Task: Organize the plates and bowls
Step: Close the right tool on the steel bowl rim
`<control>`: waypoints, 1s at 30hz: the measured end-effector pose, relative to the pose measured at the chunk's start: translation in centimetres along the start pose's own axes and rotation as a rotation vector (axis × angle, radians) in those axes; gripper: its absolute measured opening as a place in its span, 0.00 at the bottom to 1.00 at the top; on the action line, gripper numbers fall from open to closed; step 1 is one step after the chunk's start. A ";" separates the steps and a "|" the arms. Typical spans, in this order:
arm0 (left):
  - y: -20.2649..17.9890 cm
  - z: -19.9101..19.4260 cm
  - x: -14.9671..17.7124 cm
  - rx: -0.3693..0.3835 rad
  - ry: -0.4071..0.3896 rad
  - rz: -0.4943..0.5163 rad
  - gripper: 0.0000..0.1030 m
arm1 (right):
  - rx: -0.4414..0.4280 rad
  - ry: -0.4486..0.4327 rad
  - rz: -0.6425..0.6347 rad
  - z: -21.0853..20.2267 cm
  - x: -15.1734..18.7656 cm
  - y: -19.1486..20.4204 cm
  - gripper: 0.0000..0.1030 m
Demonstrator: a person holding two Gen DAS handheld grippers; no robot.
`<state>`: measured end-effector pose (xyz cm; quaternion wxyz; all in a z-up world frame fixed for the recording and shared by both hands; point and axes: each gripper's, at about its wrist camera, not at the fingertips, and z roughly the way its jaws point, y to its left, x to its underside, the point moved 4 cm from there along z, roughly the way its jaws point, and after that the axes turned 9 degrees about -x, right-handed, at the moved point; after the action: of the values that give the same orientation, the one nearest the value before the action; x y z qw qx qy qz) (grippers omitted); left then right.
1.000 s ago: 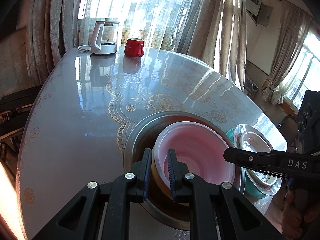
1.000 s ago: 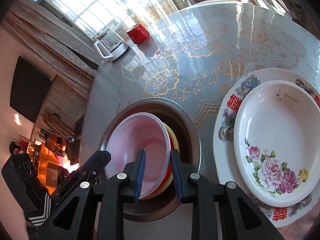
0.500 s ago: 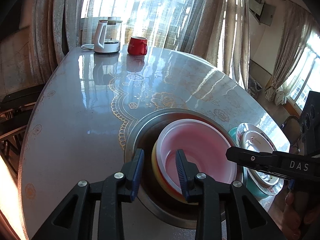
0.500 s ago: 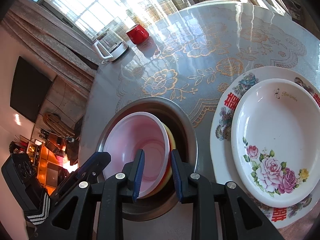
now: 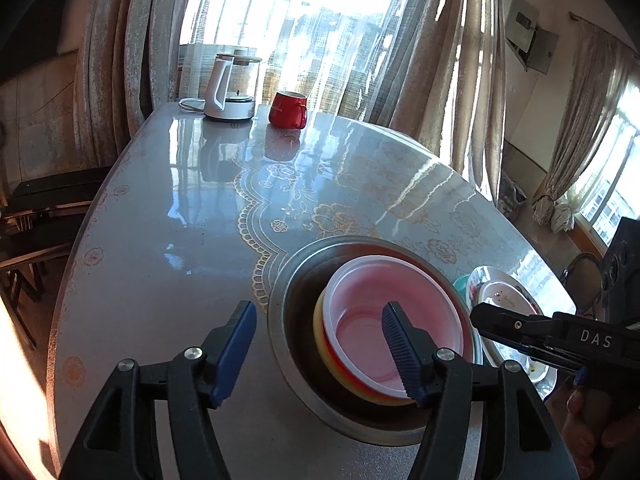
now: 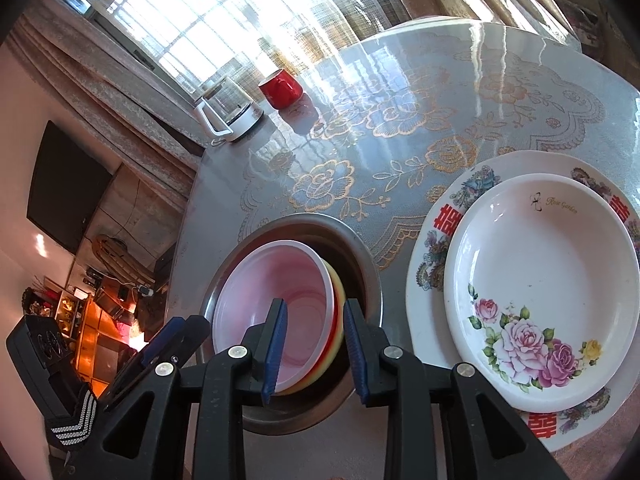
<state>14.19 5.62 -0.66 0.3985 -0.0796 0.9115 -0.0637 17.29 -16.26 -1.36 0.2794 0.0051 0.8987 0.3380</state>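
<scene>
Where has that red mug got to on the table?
The red mug stands at the far edge of the table by the curtained window, just right of the white kettle in the left camera's view, well away from the stacked bowls.

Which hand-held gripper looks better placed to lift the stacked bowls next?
Right, probably. The right hand-held gripper straddles the pink bowl rim; the left hand-held gripper is spread wide, off it.

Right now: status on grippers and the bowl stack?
Left gripper open, empty. Right gripper open astride the stack's rim. Pink bowl nested in metal basin. Plates alongside, nothing blocking.
</scene>
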 end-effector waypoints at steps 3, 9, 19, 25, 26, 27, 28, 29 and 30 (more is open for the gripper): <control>1.3 -0.5 0.2 -0.019 -0.011 -0.044 0.71 | 0.002 -0.007 0.008 -0.6 0.3 -0.4 0.28; 3.5 -0.6 1.2 -0.051 0.006 -0.099 0.73 | 0.017 -0.024 -0.010 -1.8 1.0 -0.7 0.34; 3.9 0.0 2.8 -0.016 0.061 -0.133 0.57 | -0.020 0.037 0.066 -1.1 2.9 -2.1 0.34; 3.1 0.7 2.6 0.014 0.093 -0.108 0.39 | 0.004 0.050 0.071 -0.5 3.4 -2.2 0.34; 2.9 0.7 2.6 0.012 0.096 -0.094 0.37 | 0.012 0.056 0.069 -0.3 3.5 -2.2 0.33; 2.8 0.8 2.5 0.010 0.100 -0.081 0.36 | 0.015 0.057 0.070 -0.1 3.5 -2.1 0.33; 2.6 0.9 2.4 0.012 0.106 -0.071 0.34 | 0.020 0.059 0.070 0.0 3.4 -2.1 0.33; 2.5 1.0 2.3 0.018 0.116 -0.062 0.33 | 0.028 0.060 0.067 0.2 3.4 -2.0 0.33; 2.3 1.2 2.3 0.027 0.130 -0.052 0.33 | 0.038 0.063 0.063 0.3 3.4 -1.9 0.33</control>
<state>13.30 7.35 -3.53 0.3375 -0.0937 0.9322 -0.0912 14.95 -16.89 -4.38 0.2401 0.0281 0.9128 0.3293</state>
